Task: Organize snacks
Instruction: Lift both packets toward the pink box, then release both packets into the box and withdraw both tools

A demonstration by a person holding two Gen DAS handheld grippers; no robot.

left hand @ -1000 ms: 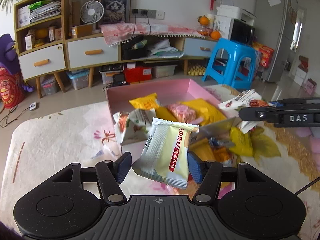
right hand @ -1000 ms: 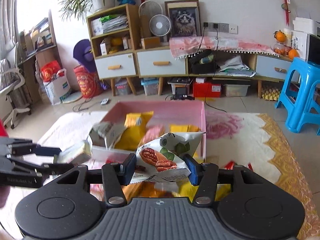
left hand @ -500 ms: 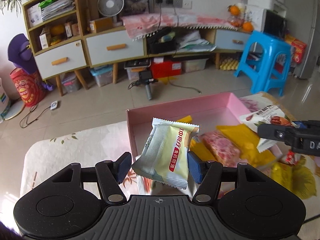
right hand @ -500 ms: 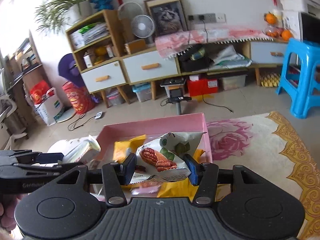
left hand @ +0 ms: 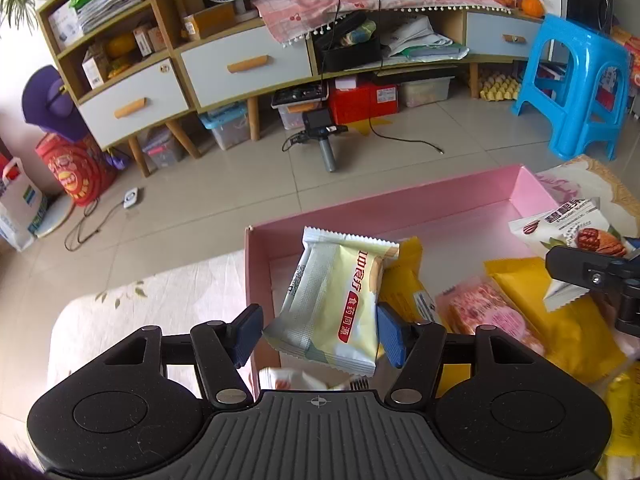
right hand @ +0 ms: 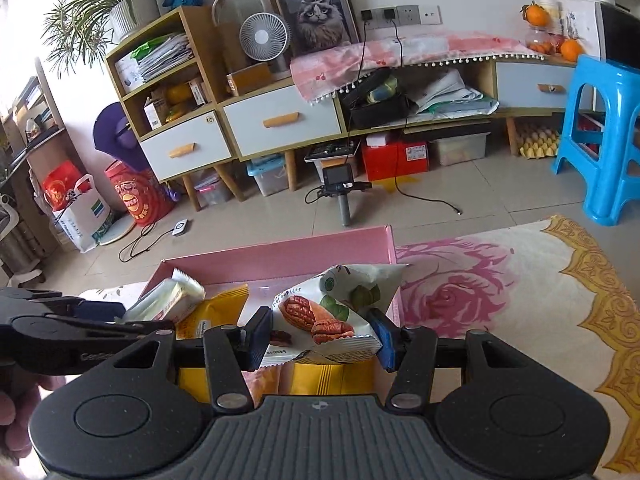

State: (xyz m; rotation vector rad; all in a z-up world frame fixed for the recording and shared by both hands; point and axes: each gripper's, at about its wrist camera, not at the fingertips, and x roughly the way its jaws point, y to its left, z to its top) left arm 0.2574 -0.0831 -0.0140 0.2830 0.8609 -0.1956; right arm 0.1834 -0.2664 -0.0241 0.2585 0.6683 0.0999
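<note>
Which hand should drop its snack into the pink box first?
Probably left. The left gripper holds the yellow-green packet over the pink box's bare near-left corner. The right gripper holds the nut packet above the box's right wall, over packets already inside.

Each of the 2 fisheye views looks forward and down along its own fingers, close above the pink box [left hand: 400, 204] on the near table, facing the far cabinet [right hand: 280, 120]. The left view sits left of the right one. Both share the box, floor and blue stool [left hand: 576, 80].
</note>
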